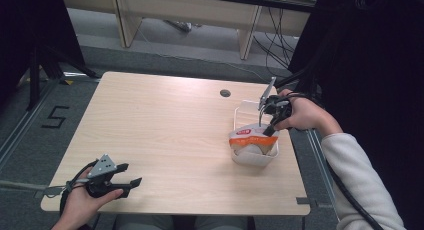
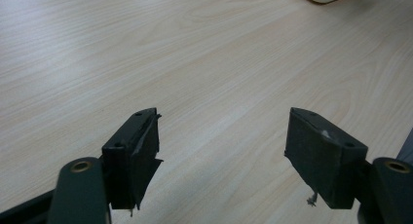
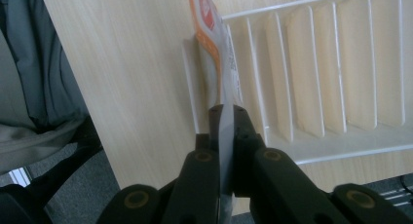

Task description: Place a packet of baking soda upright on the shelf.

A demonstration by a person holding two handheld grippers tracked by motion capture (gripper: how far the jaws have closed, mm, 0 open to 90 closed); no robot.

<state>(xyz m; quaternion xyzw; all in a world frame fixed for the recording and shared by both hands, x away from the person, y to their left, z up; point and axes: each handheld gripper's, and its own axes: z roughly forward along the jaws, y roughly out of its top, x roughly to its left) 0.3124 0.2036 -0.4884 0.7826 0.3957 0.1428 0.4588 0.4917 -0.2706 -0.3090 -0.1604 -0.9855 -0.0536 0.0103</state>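
Pinching down on the pouch (image 1: pixel 252 138), that orange-and-white packet with a red label near its top, is the right gripper (image 1: pixel 270 130), jaws pressed together on the packet's upper edge. From the right gripper view it's clear as day: the thin edge of the pouch (image 3: pixel 214 53) runs straight between the two black jaws of the right gripper (image 3: pixel 227 118), squeezed flat, no gap either side. The packet sits in the near end of a white slotted basket (image 1: pixel 245 109), leaning against the basket's near wall, its lower part inside the rim. In the right gripper view the basket (image 3: pixel 311 63) shows its ribbed floor with the table's wood showing through the slots.

That basket stands on the right side of the pale wooden table (image 1: pixel 165 135), close to the right edge, with a small round hole (image 1: pixel 225 93) in the tabletop just behind it.

Over at the near left corner, well apart from all this, the left gripper (image 1: pixel 129 175) rests low in the person's hand, jaws spread wide. The left gripper view confirms it: left gripper (image 2: pixel 221 151) gaping, bare wood between the pads, nothing held.
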